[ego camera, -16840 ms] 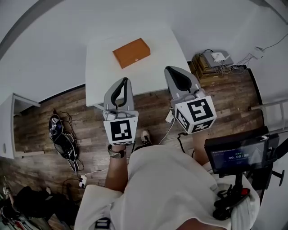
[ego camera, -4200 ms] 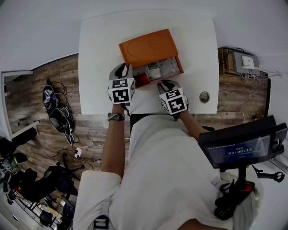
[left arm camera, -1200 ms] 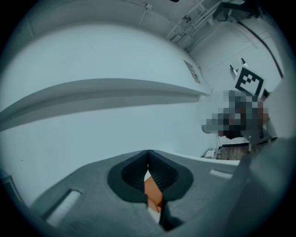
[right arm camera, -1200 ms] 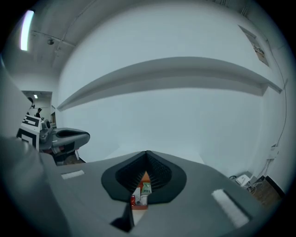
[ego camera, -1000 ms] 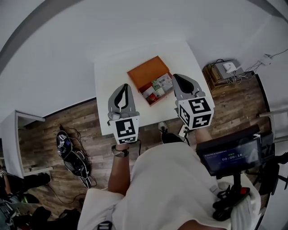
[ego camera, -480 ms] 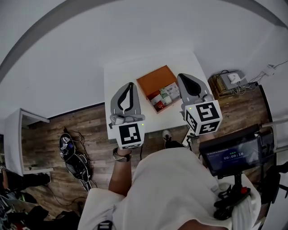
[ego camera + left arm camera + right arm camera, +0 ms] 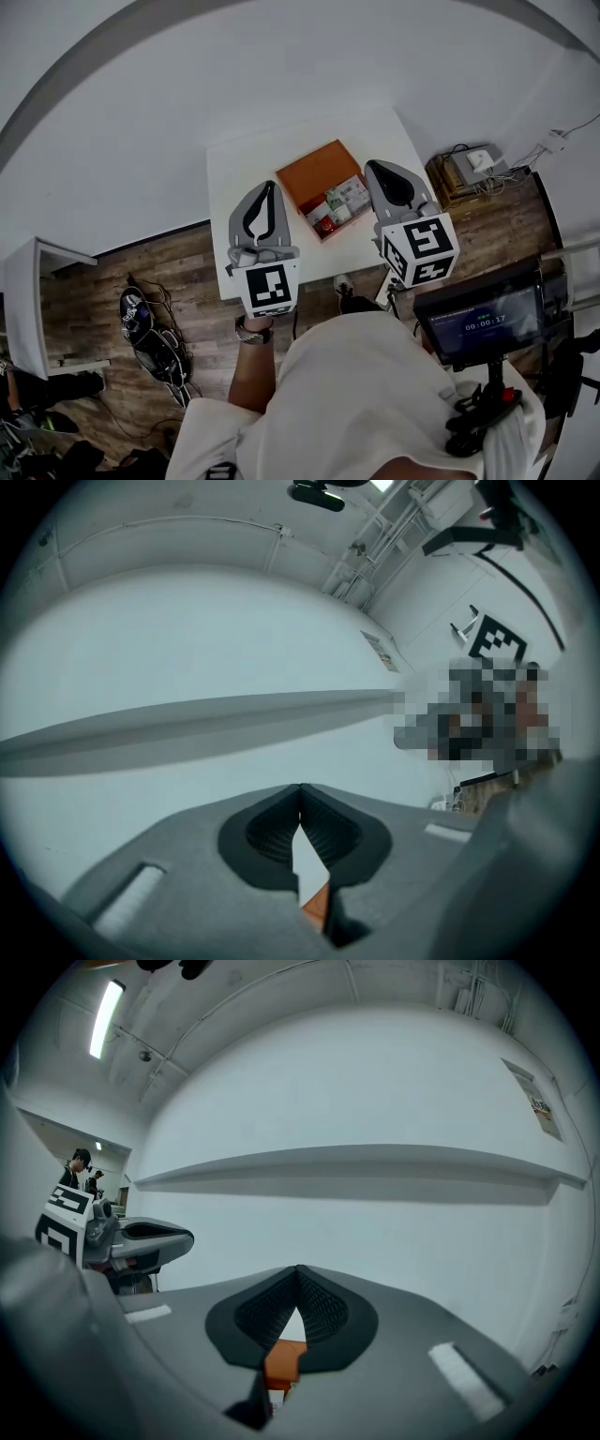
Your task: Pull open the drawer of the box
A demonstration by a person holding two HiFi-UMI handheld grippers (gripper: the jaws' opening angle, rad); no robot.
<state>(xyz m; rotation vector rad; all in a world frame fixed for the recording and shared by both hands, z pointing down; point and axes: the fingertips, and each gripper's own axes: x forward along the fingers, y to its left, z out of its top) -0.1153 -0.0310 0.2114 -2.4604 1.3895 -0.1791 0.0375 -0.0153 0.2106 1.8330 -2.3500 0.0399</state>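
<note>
We hold both tools up over the near edge of the worktop (image 7: 246, 178), clear of everything. The left hand-held gripper (image 7: 270, 186) has its jaws together, tips meeting, with nothing between them. The right hand-held gripper (image 7: 373, 166) is closed and empty in the same way. In each gripper view only a sliver of orange shows through the gap behind the tips, and it lies far off.

The box (image 7: 315, 170) sits between the two tools, toward the middle of the worktop. Its drawer (image 7: 337, 206) already stands pulled out toward us, with small packets (image 7: 349, 195) showing inside, so we judge the task done.

We take the box to be light and stiff, likely to skate on the smooth top. For any further pull we would pinch the drawer's front lip and brace the orange shell with the other tool.
</note>
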